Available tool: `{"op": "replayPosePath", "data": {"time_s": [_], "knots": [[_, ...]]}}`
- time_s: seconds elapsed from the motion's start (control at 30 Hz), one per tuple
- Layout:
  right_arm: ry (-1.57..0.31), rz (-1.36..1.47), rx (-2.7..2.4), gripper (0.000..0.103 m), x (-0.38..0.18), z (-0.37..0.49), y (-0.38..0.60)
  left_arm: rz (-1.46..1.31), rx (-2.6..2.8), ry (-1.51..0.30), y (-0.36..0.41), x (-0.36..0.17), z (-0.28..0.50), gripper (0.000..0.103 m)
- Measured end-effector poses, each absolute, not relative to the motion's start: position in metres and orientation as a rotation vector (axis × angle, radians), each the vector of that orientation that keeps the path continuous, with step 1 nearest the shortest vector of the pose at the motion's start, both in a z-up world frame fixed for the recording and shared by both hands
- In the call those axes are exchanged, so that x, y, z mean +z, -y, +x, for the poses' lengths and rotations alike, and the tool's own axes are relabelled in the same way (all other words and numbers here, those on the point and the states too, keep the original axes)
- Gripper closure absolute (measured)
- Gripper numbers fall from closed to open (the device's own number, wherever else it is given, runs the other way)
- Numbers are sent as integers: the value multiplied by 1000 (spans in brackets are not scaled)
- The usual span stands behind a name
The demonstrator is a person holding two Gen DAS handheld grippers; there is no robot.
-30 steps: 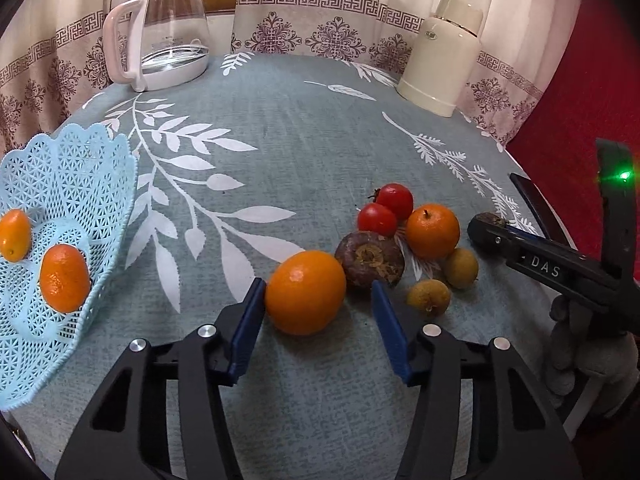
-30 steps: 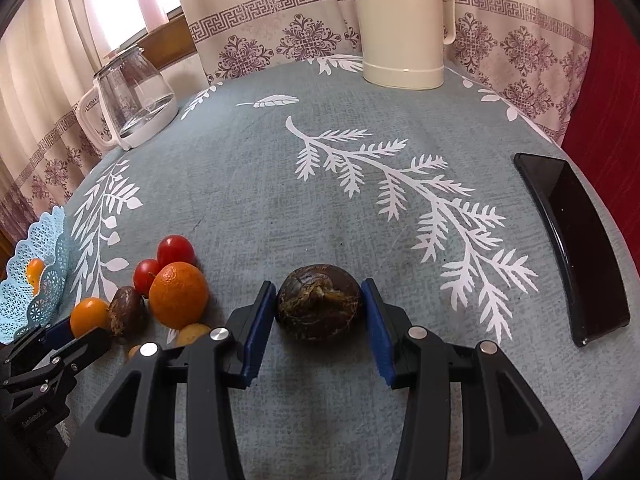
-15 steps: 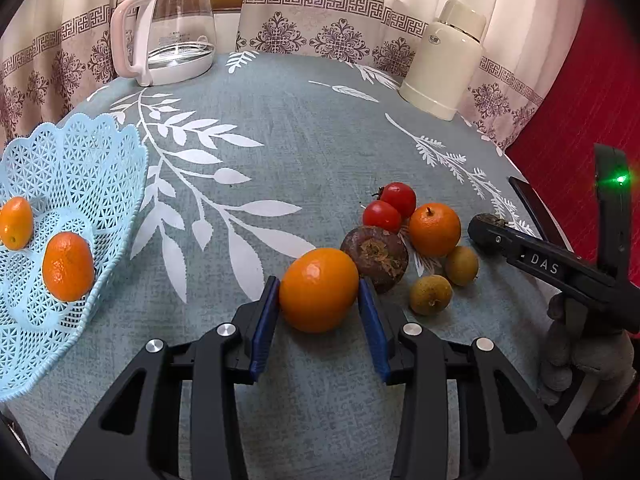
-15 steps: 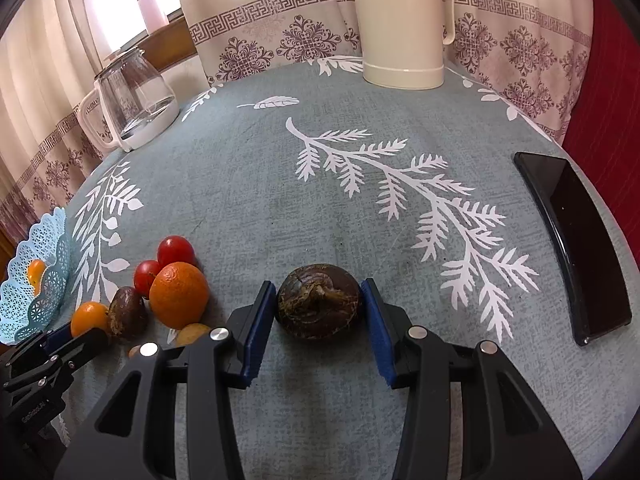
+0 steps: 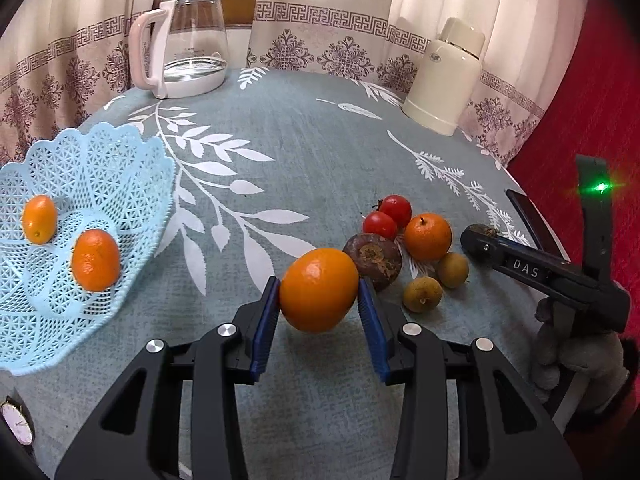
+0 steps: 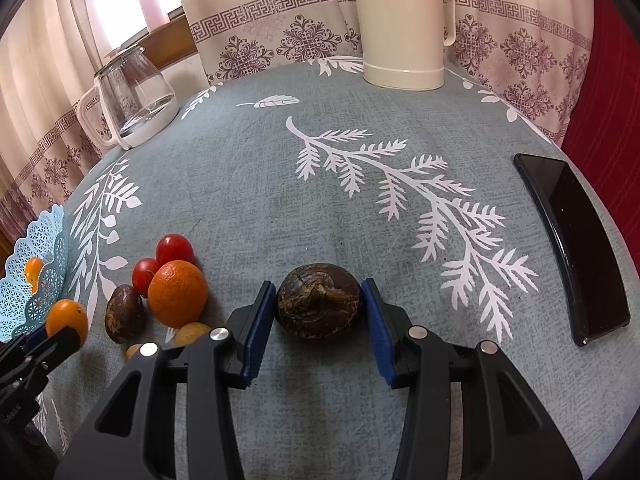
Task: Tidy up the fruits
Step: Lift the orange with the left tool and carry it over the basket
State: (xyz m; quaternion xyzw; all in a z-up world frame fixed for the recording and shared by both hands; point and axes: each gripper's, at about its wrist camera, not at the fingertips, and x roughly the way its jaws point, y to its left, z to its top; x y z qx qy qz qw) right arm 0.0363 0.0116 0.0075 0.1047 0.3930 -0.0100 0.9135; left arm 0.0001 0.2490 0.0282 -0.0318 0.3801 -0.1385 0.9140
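- Left claw (image 5: 319, 312) clamped on orange (image 5: 319, 290), just above the desk (image 5: 320, 152); carry level, release low over blue basket (image 5: 100, 160).
- Right claw (image 6: 319, 312) pinching dark fruit (image 6: 318, 306); lift gently, avoid squeezing harder.

A home, most likely a dining or sitting corner. The round table (image 6: 400, 128) wears a grey-blue cloth printed with white leaf sprays. Behind the table hang patterned curtains (image 5: 320, 36) with a Greek-key border, daylight coming through them. At the table's far edge stand a glass kettle (image 5: 188, 40) and a cream thermos jug (image 6: 404, 24) (ordinary household ware). A black phone (image 6: 572, 240) lies near the table's right rim, and a wristwatch (image 5: 16, 424) at its near left edge.
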Motion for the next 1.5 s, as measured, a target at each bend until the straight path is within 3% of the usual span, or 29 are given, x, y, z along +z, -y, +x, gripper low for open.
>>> {"op": "replayPosePath", "data": {"time_s": [0.53, 1.0, 1.5], "knots": [[-809, 217, -20, 58, 8, 36, -11, -96, -226, -722, -271, 51, -10, 62], [-809, 216, -21, 58, 7, 36, -11, -142, 41, -606, -351, 88, -21, 62], [-809, 216, -21, 58, 7, 36, -12, -185, 165, -613, -397, 87, -21, 62]]}}
